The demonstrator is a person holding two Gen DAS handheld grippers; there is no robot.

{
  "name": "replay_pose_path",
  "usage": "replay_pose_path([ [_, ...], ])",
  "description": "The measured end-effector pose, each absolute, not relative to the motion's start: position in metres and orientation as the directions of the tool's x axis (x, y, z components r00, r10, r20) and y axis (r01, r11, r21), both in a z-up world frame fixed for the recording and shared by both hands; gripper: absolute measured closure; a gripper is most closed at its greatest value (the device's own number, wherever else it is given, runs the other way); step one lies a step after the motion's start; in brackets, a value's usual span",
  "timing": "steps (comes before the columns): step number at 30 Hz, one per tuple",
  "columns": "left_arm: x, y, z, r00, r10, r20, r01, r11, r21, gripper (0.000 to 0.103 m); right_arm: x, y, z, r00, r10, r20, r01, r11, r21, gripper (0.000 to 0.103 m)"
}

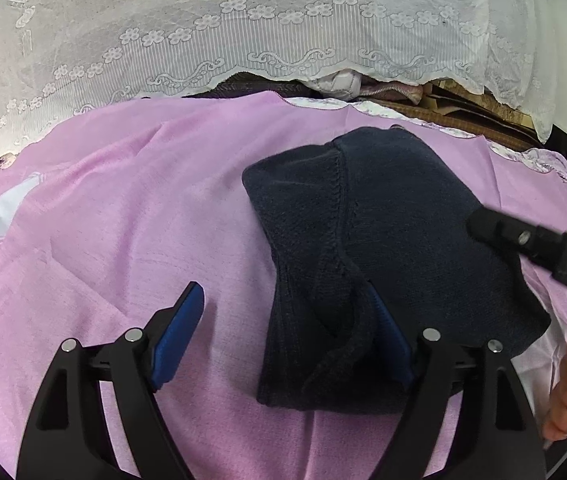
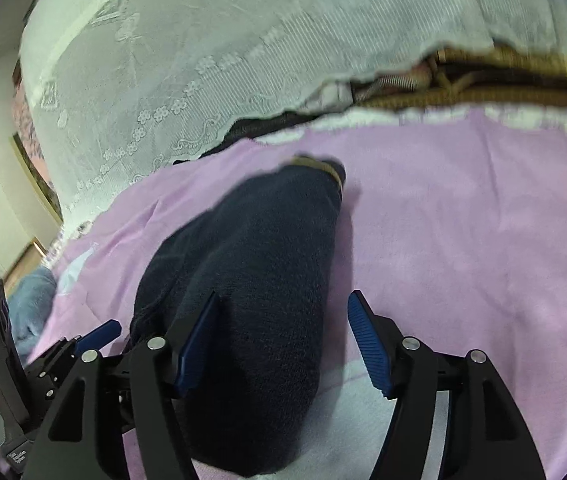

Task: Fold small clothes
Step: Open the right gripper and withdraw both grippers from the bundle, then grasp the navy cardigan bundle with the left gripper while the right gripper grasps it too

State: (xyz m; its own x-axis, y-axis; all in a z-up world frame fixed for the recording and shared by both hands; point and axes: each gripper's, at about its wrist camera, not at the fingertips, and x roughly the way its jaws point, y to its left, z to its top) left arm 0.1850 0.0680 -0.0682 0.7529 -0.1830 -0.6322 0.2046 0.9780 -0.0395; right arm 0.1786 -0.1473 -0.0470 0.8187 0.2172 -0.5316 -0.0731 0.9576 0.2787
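the left hand-held gripper (image 1: 283, 332) is seen with its blue-padded fingers (image 1: 179, 332) spread well apart above a pink sheet (image 1: 123, 200). a dark navy knitted garment (image 1: 383, 220) is draped over the inner side of its right finger, so that part of that pad is hidden by a hanging fold; nothing is clamped between the jaws. the rest of the garment is spread on the sheet ahead and to the right of this gripper.

the right hand-held gripper (image 2: 283, 340) is likewise held with its fingers apart. the same garment (image 2: 255, 280) is seen lying lengthwise between and ahead of them, its near end passing under the gap, closer to the left pad (image 2: 195, 348) than to the right one. whether that pad is touching the knit cannot be told.

a white lace cloth (image 1: 243, 32) is hung behind the sheet.
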Motion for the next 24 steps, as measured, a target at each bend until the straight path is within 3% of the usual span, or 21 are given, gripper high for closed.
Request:
replay_pose_path([
  [6,0.179,0.064,-0.057,0.777,-0.186,-0.601,0.22,0.975,-0.017,0.027,0.18,-0.142,-0.026,0.848,0.202,-0.491,-0.091,0.966,0.241,0.037],
  [13,0.182,0.047,-0.044,0.829,-0.137,-0.543,0.217,0.972,0.087,0.027,0.202,-0.144,-0.034,0.827,0.207,-0.523,-0.077,0.963,0.259,0.037],
  [18,0.191,0.036,-0.052,0.82,-0.115,-0.561,0.224,0.966,0.129,0.026,0.215,-0.145,-0.056,0.8,0.178,-0.573,-0.052,0.972,0.229,0.037],
  [24,0.195,0.042,-0.056,0.804,-0.109,-0.585,0.212,0.971,0.109,0.024,0.213,-0.146,-0.063,0.807,0.178,-0.563,-0.048,0.97,0.237,0.035],
])
